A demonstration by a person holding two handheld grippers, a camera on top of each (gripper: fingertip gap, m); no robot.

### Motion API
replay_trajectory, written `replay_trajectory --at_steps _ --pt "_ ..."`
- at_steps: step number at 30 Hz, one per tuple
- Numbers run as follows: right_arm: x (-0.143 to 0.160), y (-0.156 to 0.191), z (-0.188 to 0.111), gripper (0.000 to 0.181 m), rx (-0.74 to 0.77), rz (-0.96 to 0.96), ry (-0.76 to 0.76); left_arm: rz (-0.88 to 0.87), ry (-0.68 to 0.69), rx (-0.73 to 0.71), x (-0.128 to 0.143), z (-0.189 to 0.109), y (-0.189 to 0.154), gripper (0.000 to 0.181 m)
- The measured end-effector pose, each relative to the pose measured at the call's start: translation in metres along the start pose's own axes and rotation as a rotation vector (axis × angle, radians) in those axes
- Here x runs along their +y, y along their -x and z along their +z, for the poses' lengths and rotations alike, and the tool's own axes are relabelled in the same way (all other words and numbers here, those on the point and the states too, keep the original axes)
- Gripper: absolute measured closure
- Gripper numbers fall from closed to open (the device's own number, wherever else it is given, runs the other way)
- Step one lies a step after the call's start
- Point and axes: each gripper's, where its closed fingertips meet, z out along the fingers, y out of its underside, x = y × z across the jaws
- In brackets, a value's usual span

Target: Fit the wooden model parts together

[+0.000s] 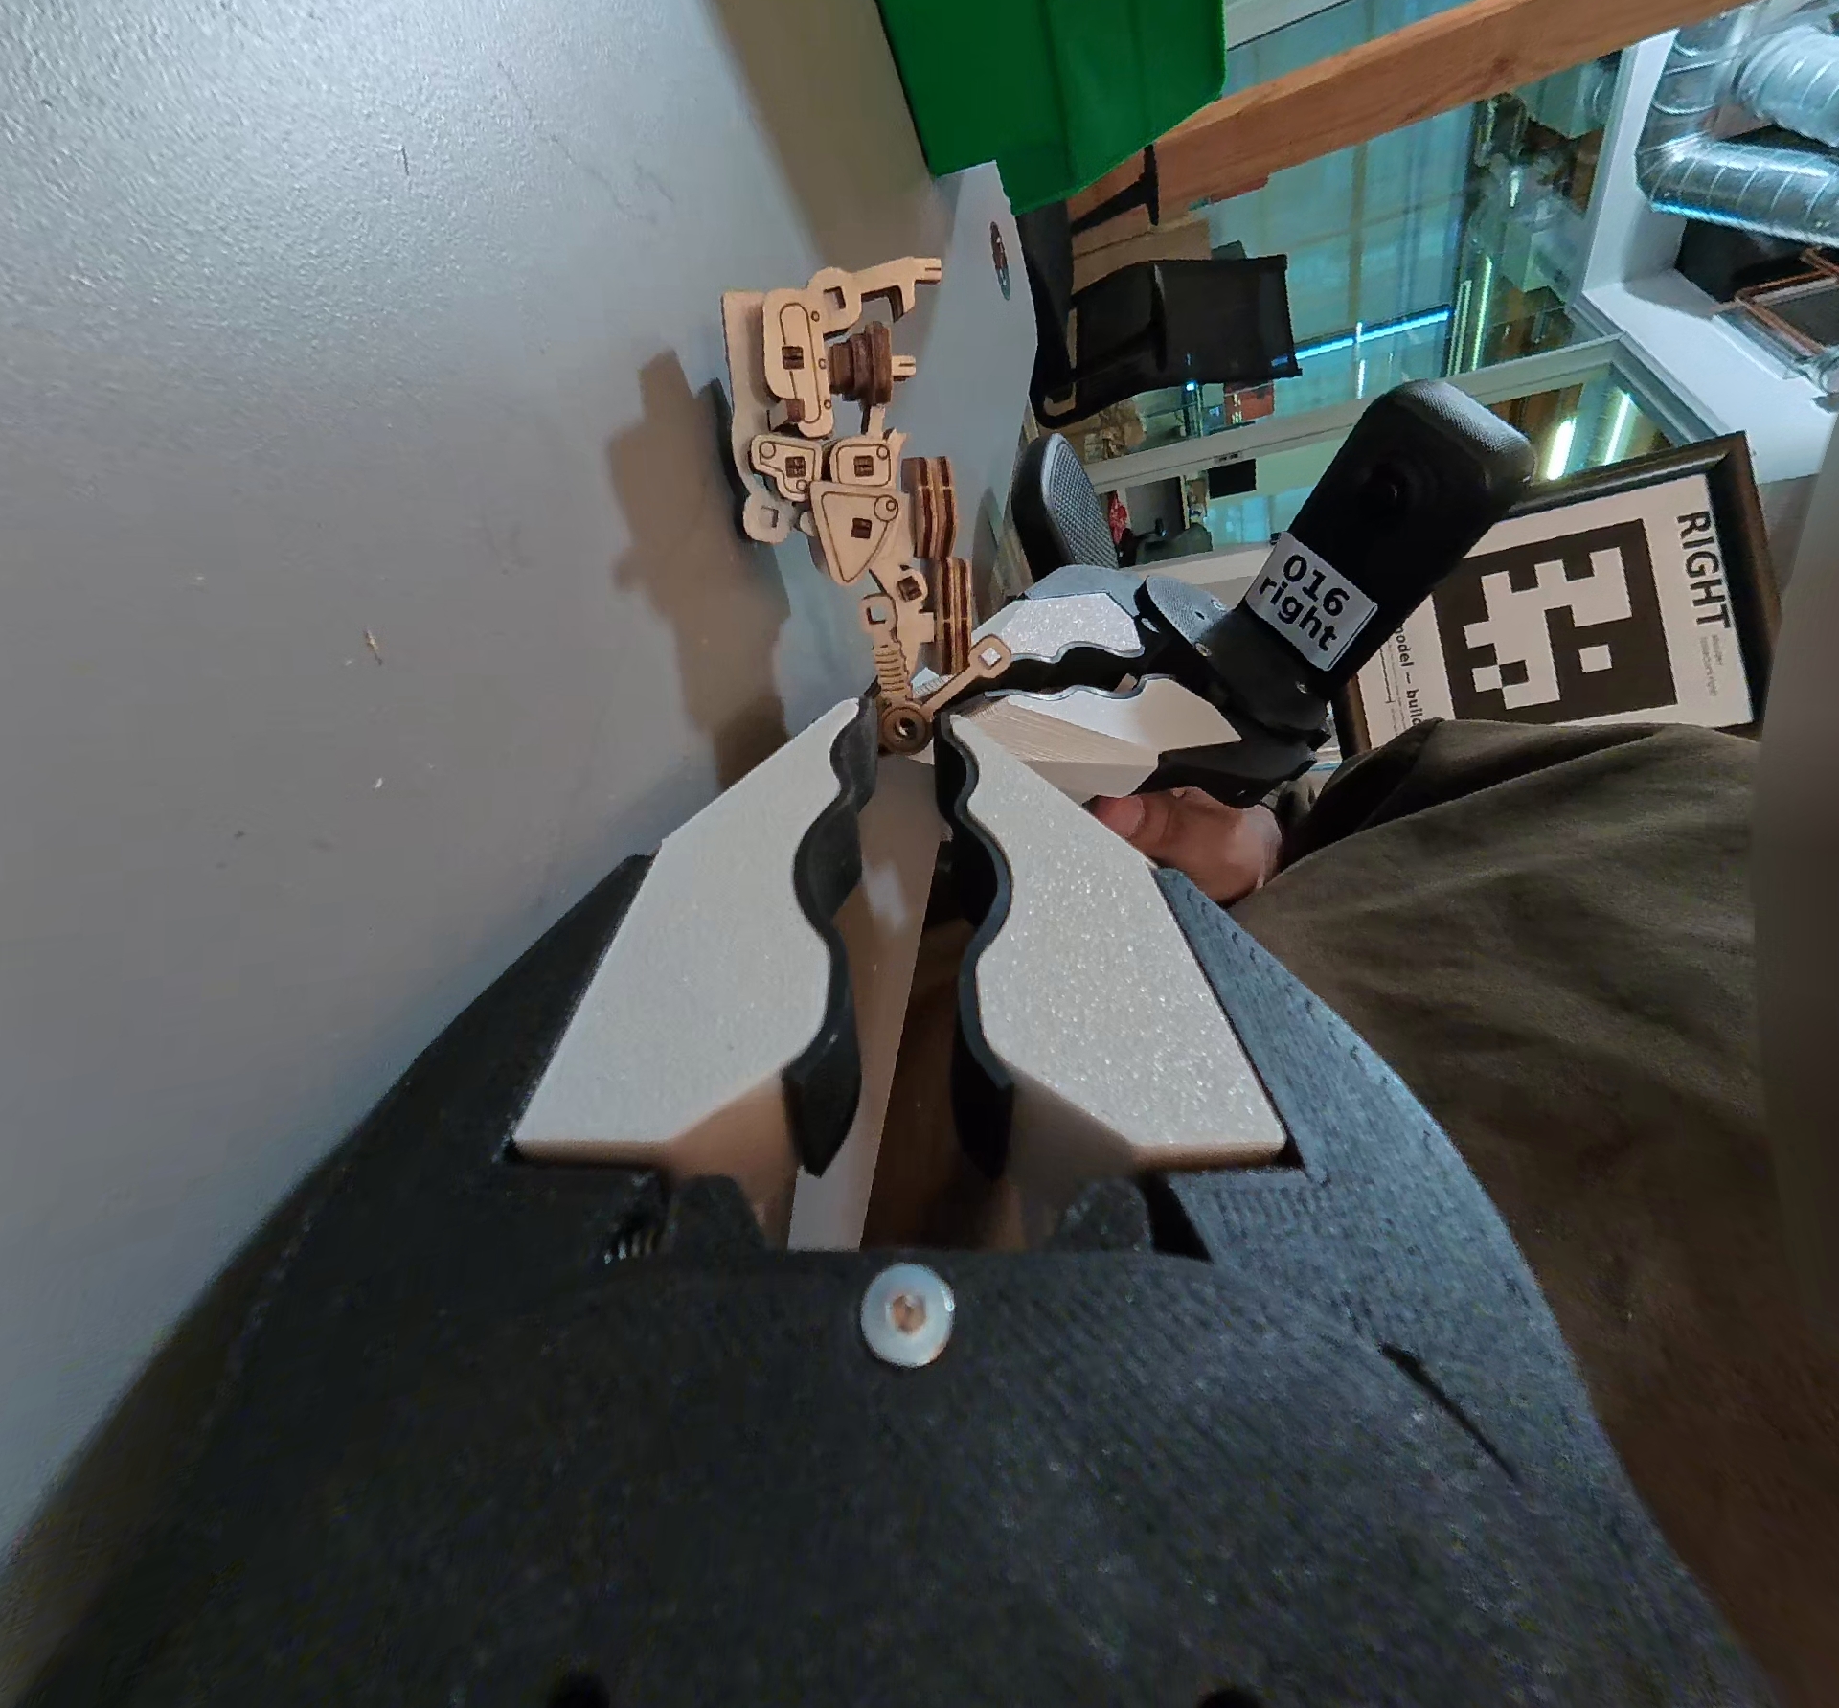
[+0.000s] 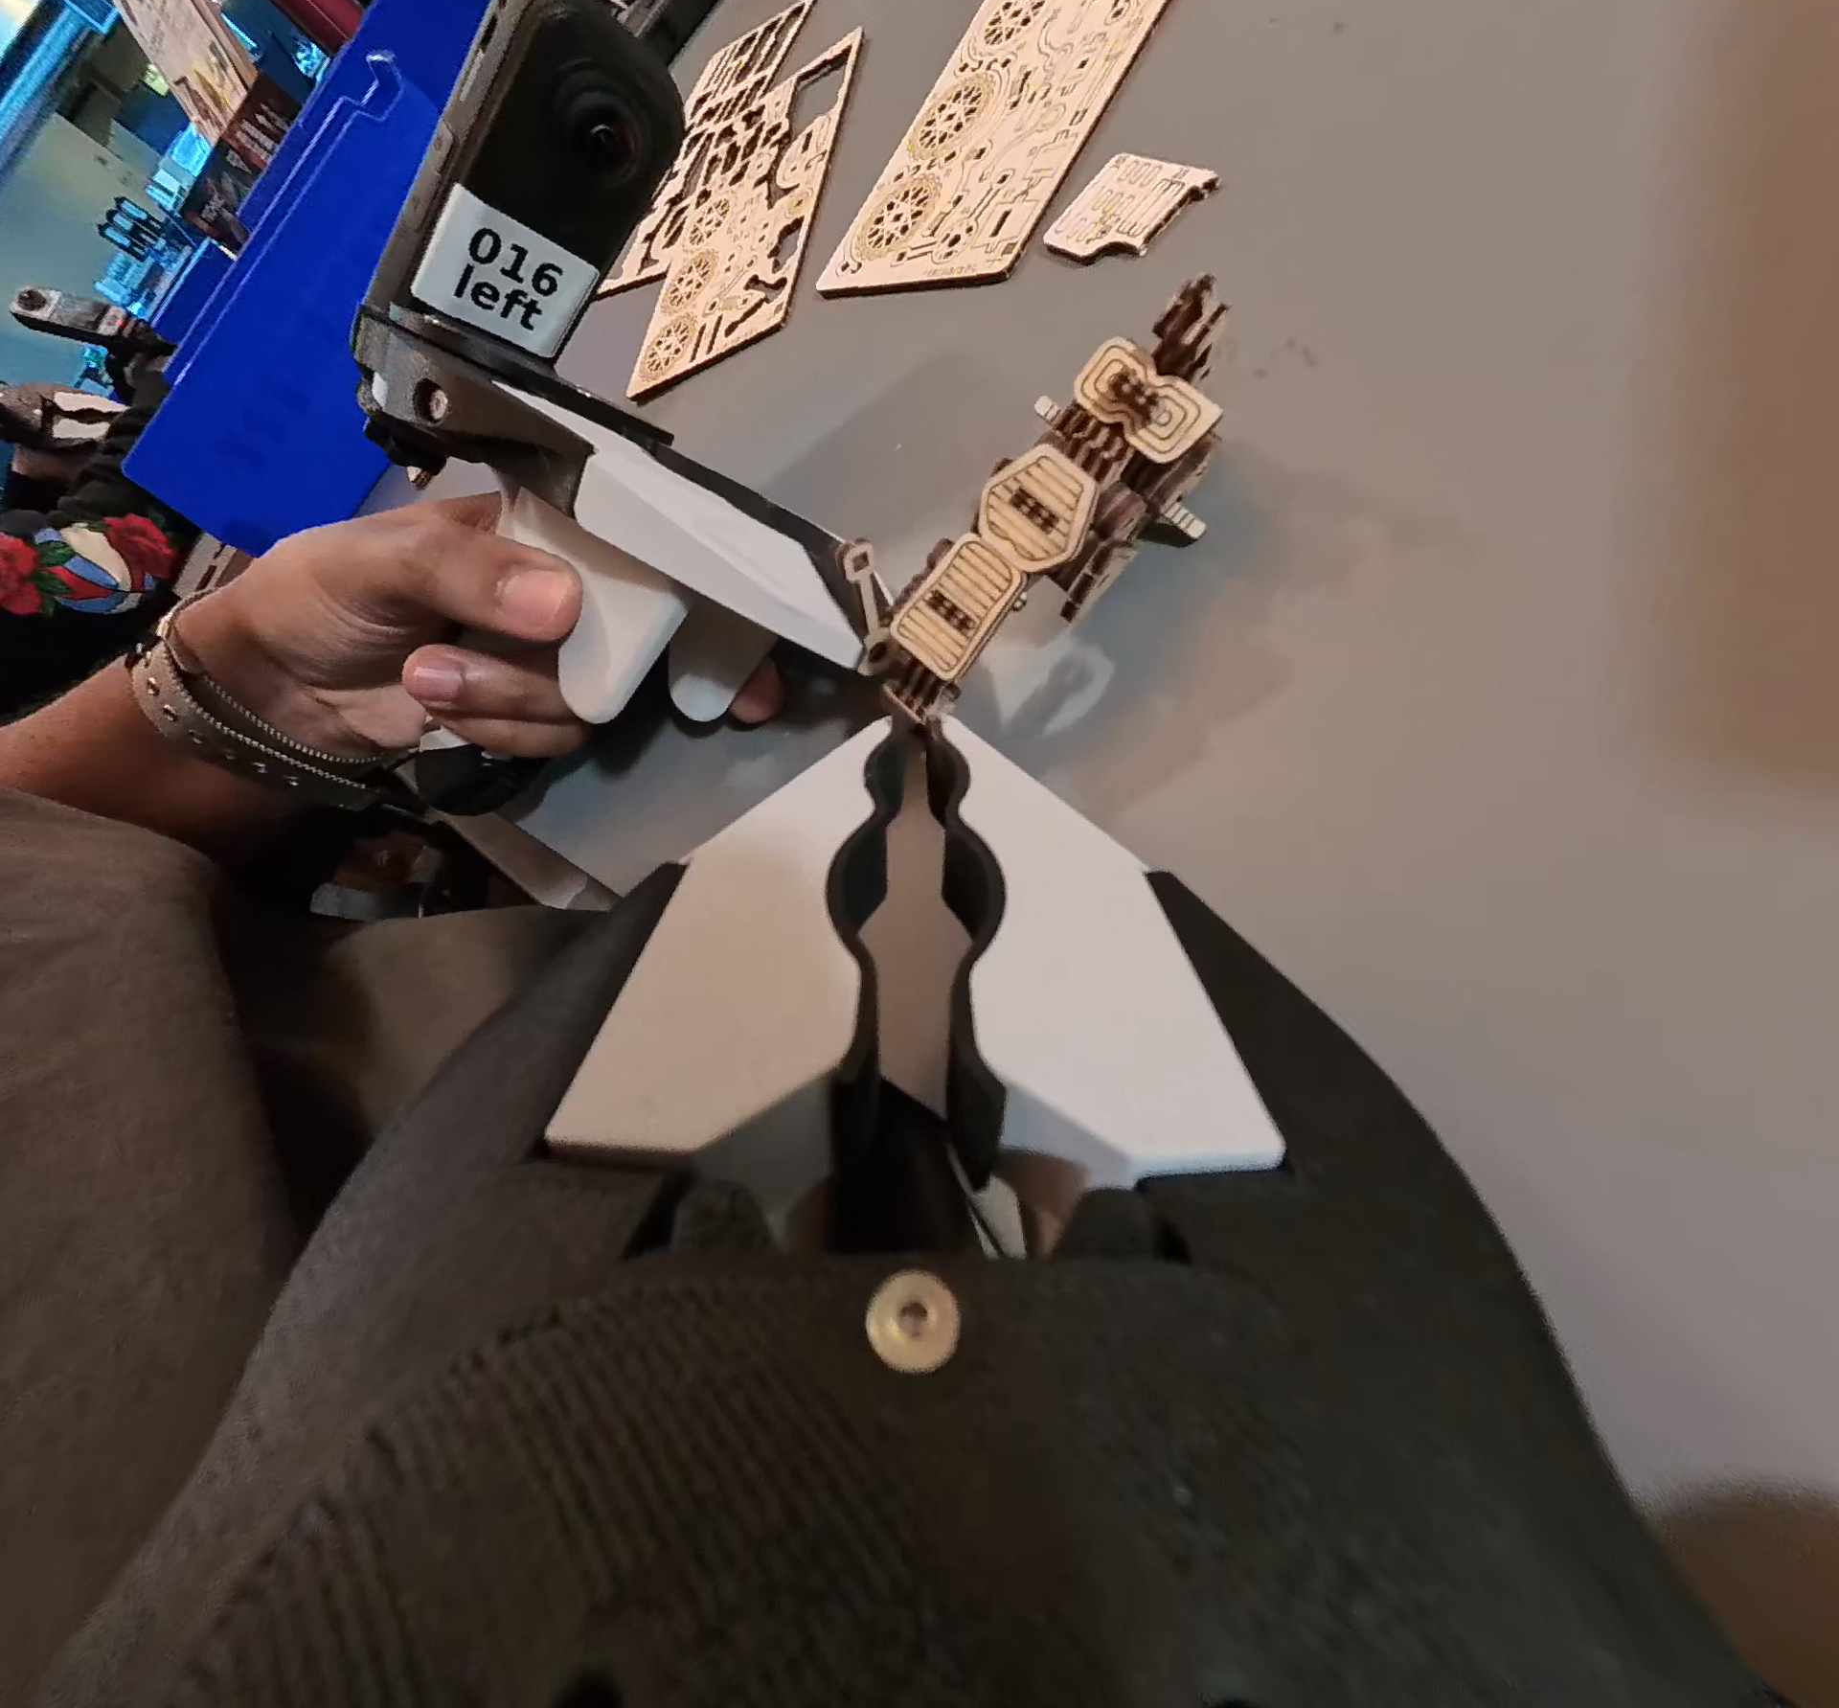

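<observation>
A partly built wooden model (image 1: 846, 466) is held above the grey table (image 1: 299, 366). It also shows in the right wrist view (image 2: 1035, 506). My right gripper (image 2: 911, 740) is shut on the model's lower end. In the left wrist view it (image 1: 985, 680) comes in from the right. My left gripper (image 1: 906, 730) is shut on the round end of a small wooden lever (image 1: 955, 683), right at the model's lower end. In the right wrist view the left gripper (image 2: 856, 640) comes in from the left with the lever (image 2: 866, 595) touching the model.
Several laser-cut wooden sheets (image 2: 1035, 88) and a small sheet fragment (image 2: 1129, 202) lie on the table (image 2: 1493, 267) behind the model. A blue bin (image 2: 289, 297) stands at the far left. A green cloth (image 1: 1045, 18) and a framed marker board (image 1: 1592, 605) stand beyond the table's edge.
</observation>
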Motion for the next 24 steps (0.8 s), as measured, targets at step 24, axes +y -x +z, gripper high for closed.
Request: replay_trajectory --at_steps 24 --pt "-0.030 0.036 -0.021 0.155 -0.118 -0.157 -0.107 0.449 -0.137 -0.279 -0.009 -0.009 -0.020 0.173"
